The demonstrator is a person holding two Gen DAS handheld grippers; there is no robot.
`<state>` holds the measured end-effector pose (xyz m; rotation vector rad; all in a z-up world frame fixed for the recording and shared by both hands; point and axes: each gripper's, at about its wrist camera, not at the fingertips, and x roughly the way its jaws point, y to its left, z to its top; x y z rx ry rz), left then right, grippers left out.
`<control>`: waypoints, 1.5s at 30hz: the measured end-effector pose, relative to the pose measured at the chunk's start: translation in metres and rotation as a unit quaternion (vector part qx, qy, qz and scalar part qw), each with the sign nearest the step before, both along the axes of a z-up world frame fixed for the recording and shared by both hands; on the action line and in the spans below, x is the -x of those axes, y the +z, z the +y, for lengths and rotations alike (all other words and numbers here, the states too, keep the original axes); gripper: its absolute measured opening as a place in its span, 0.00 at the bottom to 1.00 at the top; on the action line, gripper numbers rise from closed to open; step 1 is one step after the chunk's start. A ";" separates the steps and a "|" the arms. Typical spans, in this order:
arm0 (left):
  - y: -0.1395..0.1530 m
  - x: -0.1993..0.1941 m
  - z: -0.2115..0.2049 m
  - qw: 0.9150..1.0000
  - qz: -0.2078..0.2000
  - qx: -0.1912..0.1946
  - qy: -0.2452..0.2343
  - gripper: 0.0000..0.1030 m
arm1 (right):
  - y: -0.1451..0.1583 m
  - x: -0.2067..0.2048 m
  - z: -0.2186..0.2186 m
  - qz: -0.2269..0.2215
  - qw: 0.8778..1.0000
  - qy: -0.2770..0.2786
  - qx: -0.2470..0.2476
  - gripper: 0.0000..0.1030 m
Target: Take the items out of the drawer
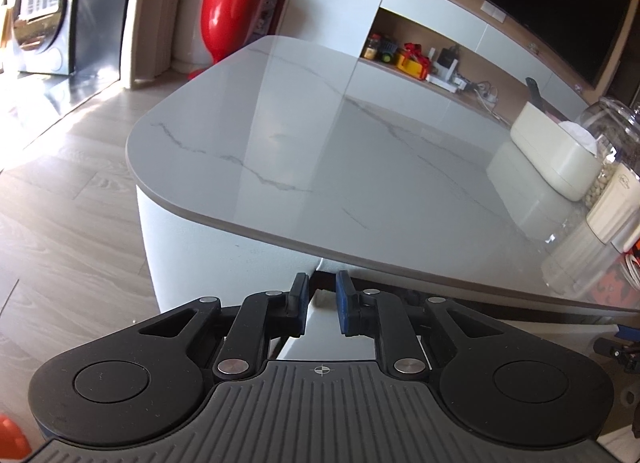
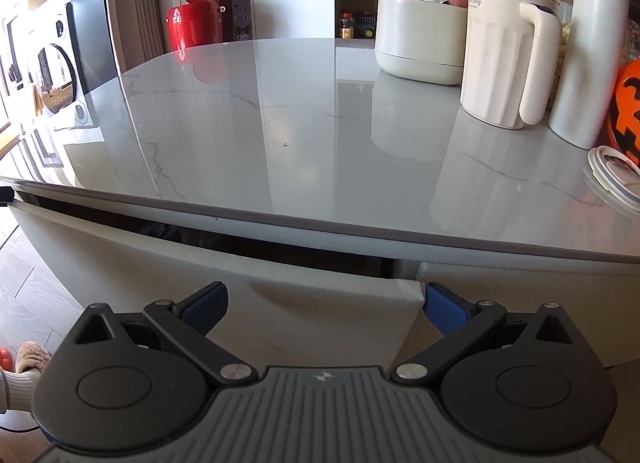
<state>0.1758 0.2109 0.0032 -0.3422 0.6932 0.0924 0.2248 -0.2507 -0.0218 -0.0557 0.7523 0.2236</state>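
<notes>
I see a glossy marble tabletop (image 2: 280,111), jars at its right edge; drawer (image 2: 280,283) ajar beneath; wood floor (image 1: 60,183). Left hand-held gripper (image 1: 322,303) narrowly parted, holding nothing; right hand-held gripper (image 2: 324,303) spread wide.

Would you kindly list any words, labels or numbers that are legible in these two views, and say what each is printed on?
"Day": end of a script label on the cream pitcher; the words before it are too blurred to read.
Round emblem on the white canister: too small to read.
White marking on the red bin: not legible.
Nothing else readable.
</notes>
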 end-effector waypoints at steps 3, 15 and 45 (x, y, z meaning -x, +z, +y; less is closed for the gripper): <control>0.000 -0.002 -0.002 1.000 0.003 0.005 0.000 0.17 | 0.000 0.001 -0.001 0.001 1.000 -0.001 -0.005 1.00; 0.015 0.021 -0.010 0.999 -0.027 -0.031 -0.025 0.43 | 0.018 0.011 0.003 -0.047 0.999 -0.020 -0.001 1.00; -0.013 -0.007 -0.121 0.976 0.124 -0.080 -0.158 0.40 | 0.009 0.059 0.073 0.073 0.997 -0.001 0.006 1.00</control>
